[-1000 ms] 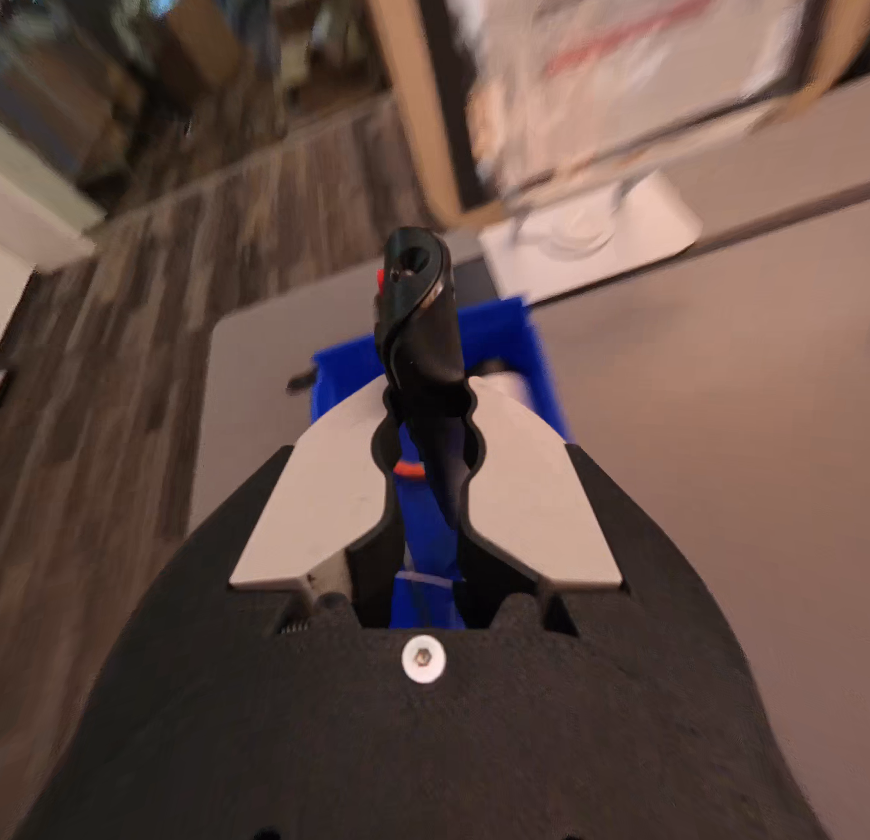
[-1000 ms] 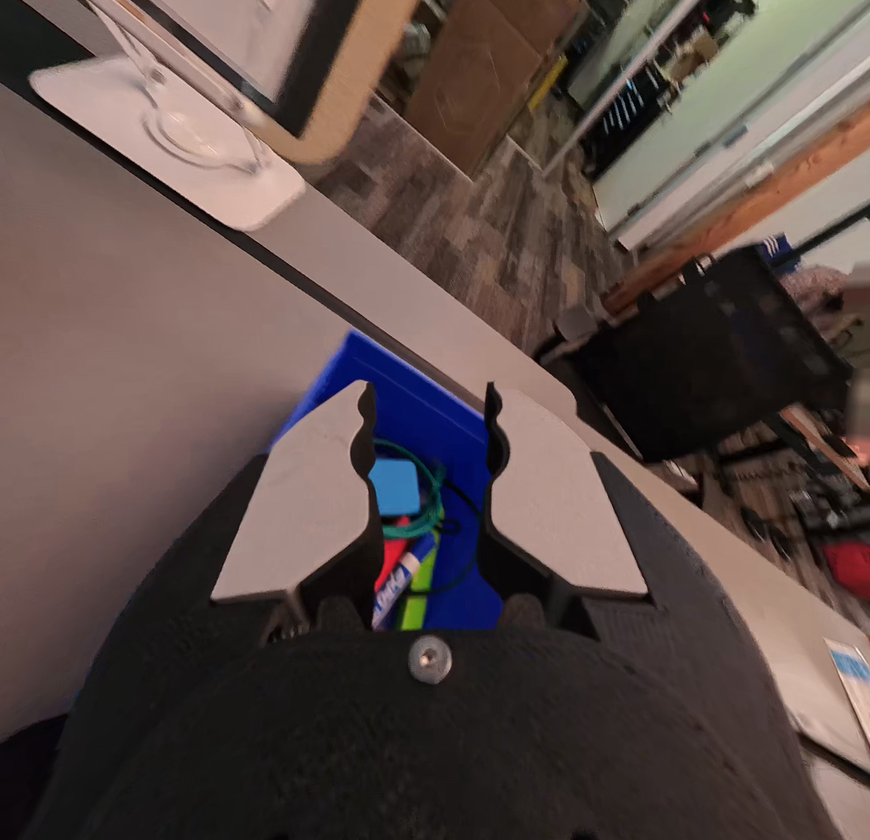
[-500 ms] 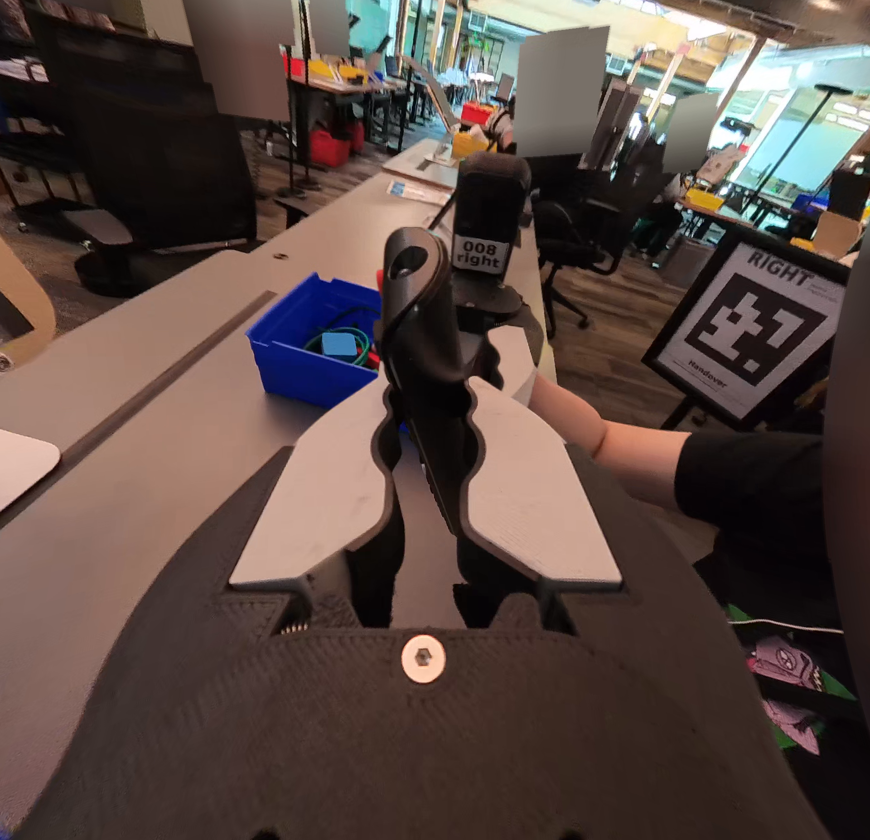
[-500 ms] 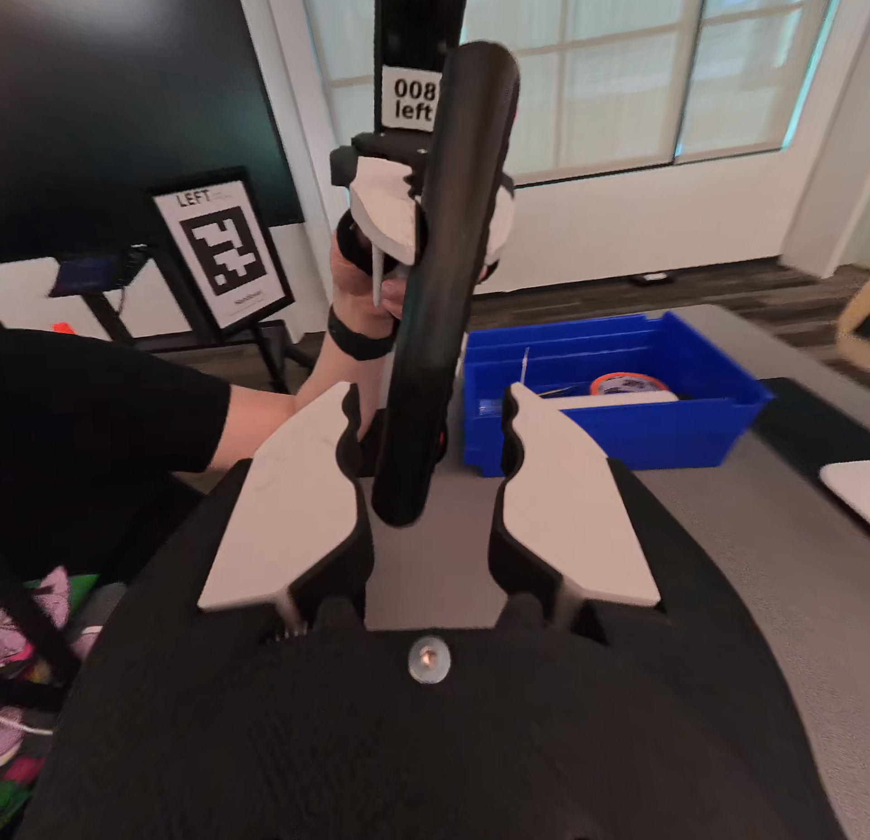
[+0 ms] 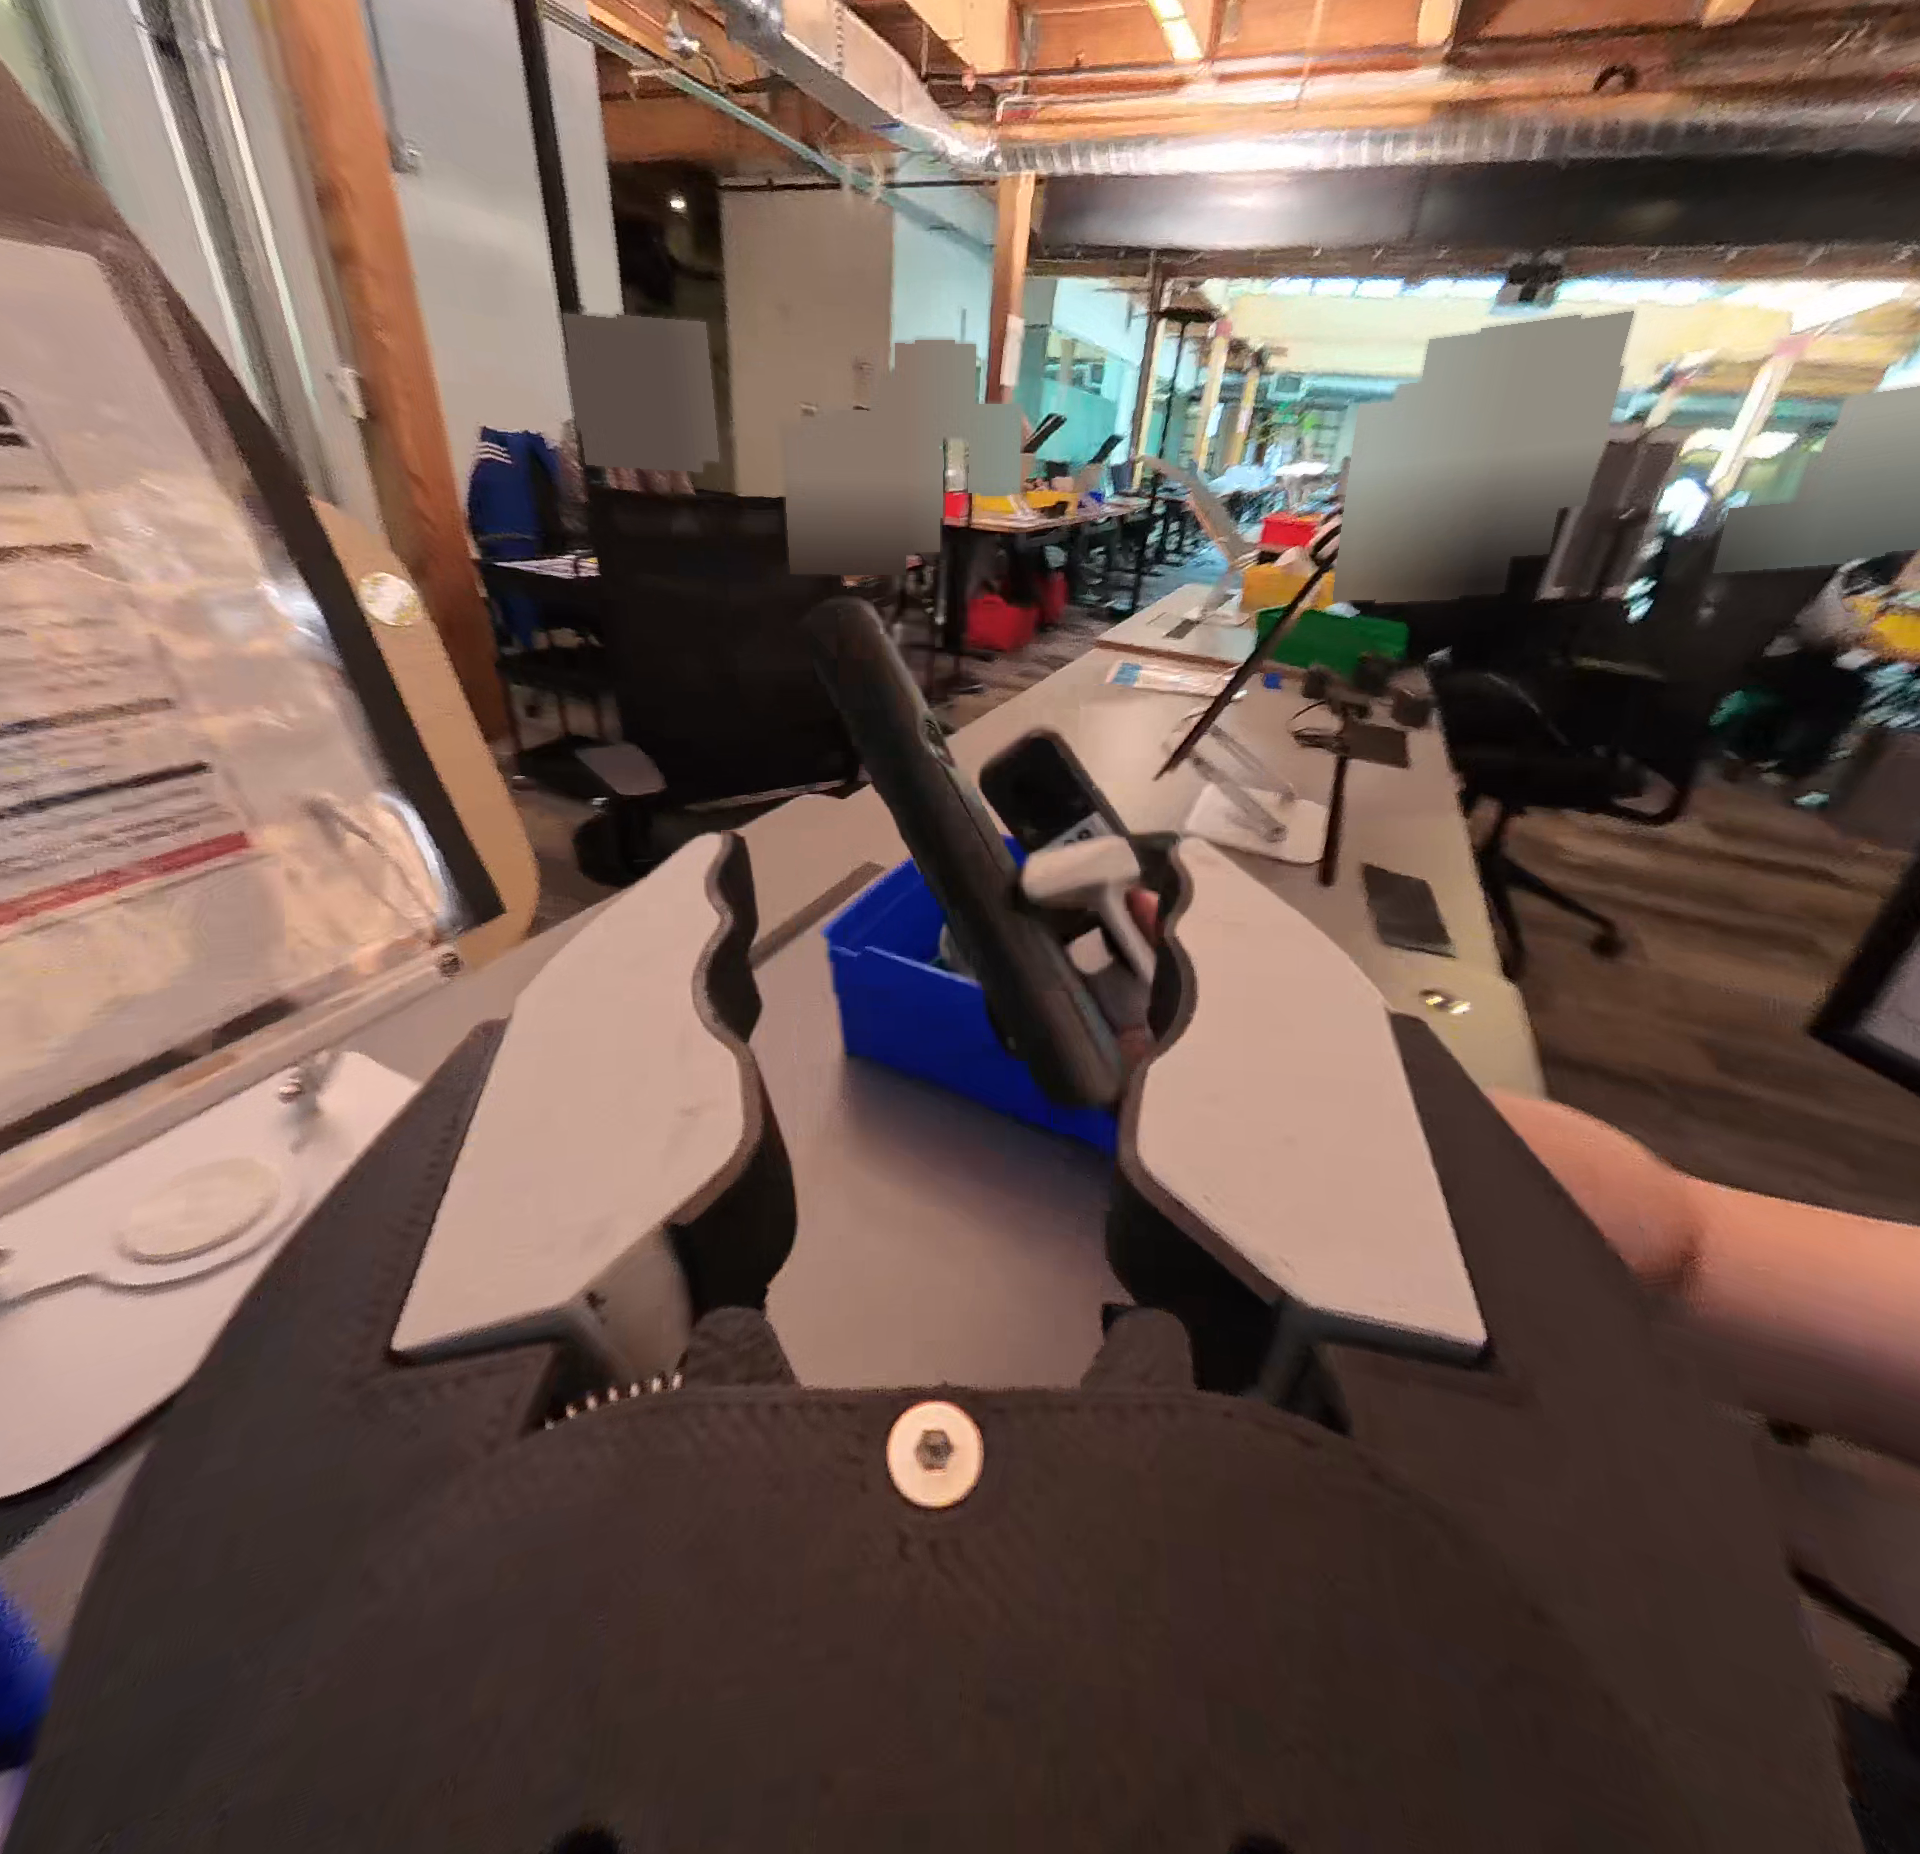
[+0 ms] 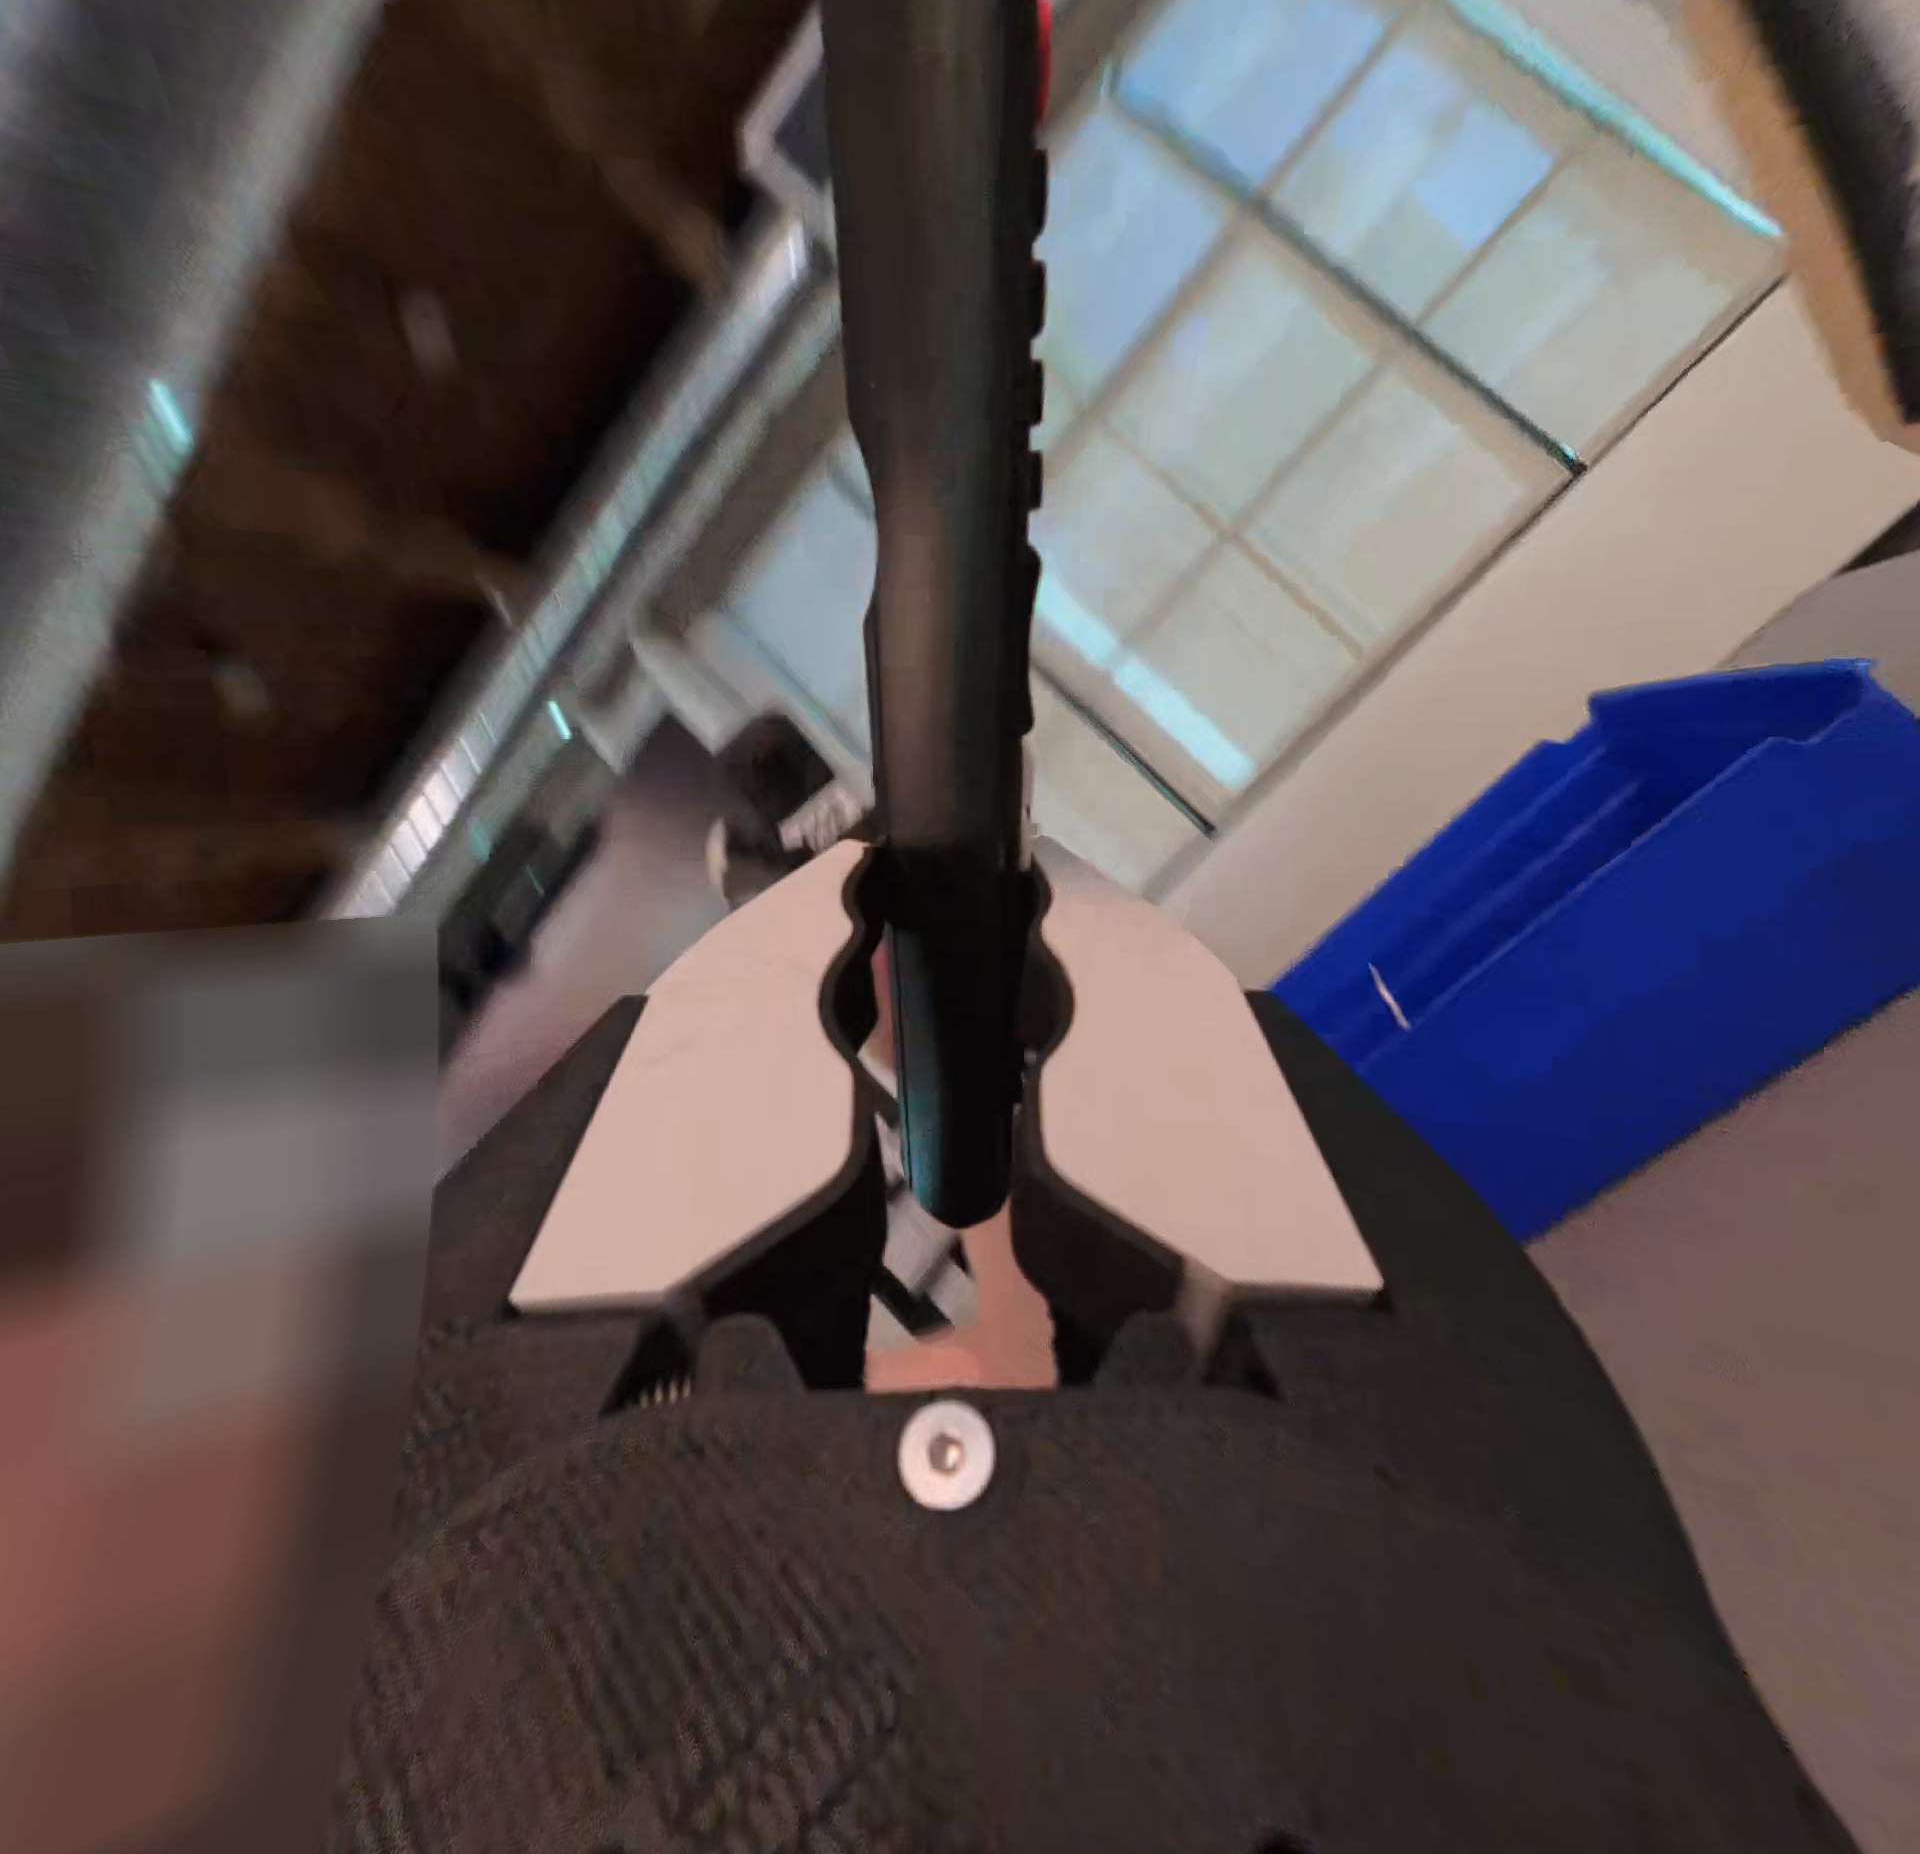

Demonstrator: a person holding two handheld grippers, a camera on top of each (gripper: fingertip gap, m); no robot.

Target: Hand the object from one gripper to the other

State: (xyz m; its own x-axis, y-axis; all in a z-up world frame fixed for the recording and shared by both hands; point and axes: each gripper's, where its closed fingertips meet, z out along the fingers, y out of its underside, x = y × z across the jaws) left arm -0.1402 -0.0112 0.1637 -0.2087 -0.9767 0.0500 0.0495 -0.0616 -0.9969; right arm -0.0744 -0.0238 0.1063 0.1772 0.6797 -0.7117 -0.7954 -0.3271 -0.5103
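Right gripper [image 6: 951, 931] pinches black remote-like object [image 6: 935, 454] near its lower end, frame centre, so it carries alone. Left gripper [image 5: 951, 931] spread wide, frame centre, w/ object clear of its fingers: handover looks done.

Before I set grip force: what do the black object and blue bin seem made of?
Black object: likely matte hard plastic, with a dull sheen and a row of small raised buttons along one edge. Blue bin: glossy moulded plastic, with uniform colour and thin, crisp walls.

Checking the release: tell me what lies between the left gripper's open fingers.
Left wrist view: bare grey table between left gripper fingers; black remote beyond, in right gripper.
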